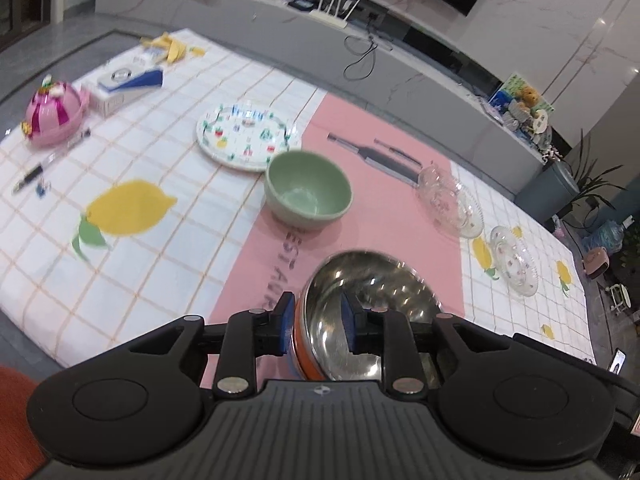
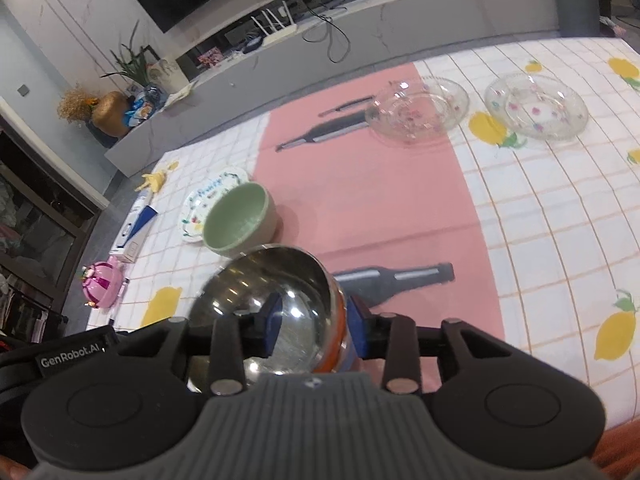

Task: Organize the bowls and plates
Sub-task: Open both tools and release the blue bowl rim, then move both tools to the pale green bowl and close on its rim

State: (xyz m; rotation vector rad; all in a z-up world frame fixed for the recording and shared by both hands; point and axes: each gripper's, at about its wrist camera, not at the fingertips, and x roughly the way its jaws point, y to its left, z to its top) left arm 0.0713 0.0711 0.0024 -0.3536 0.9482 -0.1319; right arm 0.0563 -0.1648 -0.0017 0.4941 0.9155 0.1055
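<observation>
Both hand-held grippers, left (image 1: 316, 322) and right (image 2: 316, 326), are clamped on opposite rim walls of the steel bowl (image 1: 372, 292), which is held tilted above the bench (image 1: 160, 248) near the green bowl (image 1: 308, 188).

two bowls (image 1: 308, 188) (image 1: 368, 296), three plates (image 1: 246, 136) (image 1: 452, 200) (image 1: 514, 260)

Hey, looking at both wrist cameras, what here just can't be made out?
- Steel bowl: its near base is hidden in both wrist views by the gripper bodies; whether it rests on the table is unclear.
- Pink lettering on the tablecloth, left wrist view: cut off by the bowl and blurred.
- Patterned plate, right wrist view: partly covered by the green bowl.
</observation>
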